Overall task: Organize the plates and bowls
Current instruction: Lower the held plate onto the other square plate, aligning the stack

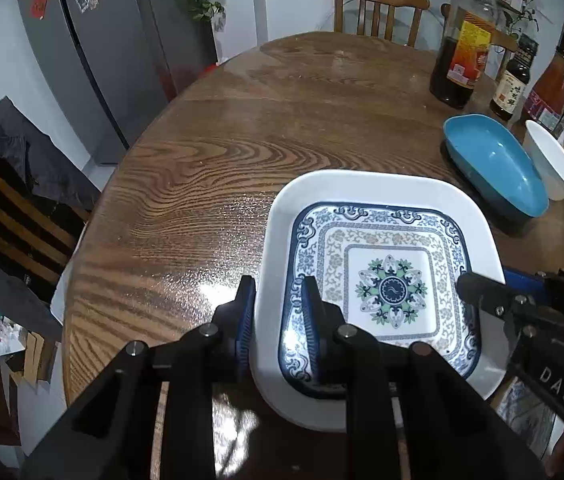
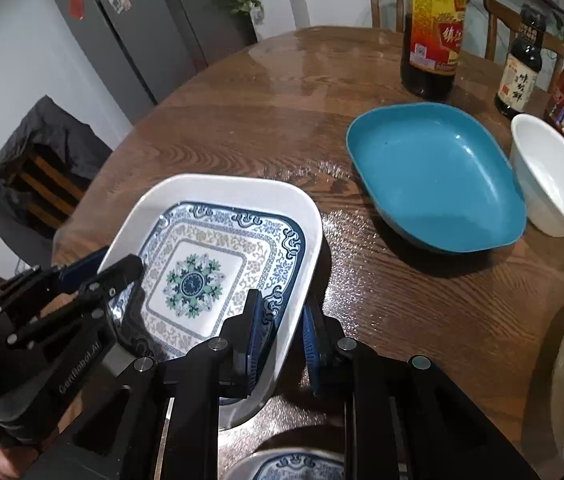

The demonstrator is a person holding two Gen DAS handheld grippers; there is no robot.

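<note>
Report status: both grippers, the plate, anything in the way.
Left gripper and right gripper both clamped on patterned square plate, opposite rims. Blue dish and white bowl beside it, apart.

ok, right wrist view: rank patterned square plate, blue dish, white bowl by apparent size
Largest to smallest, as they appear:
1. patterned square plate, though it sits nearest the camera, so its lead over the dish is unsure
2. blue dish, close to the plate in spread
3. white bowl, clearly smallest, partly at the frame edge
</note>
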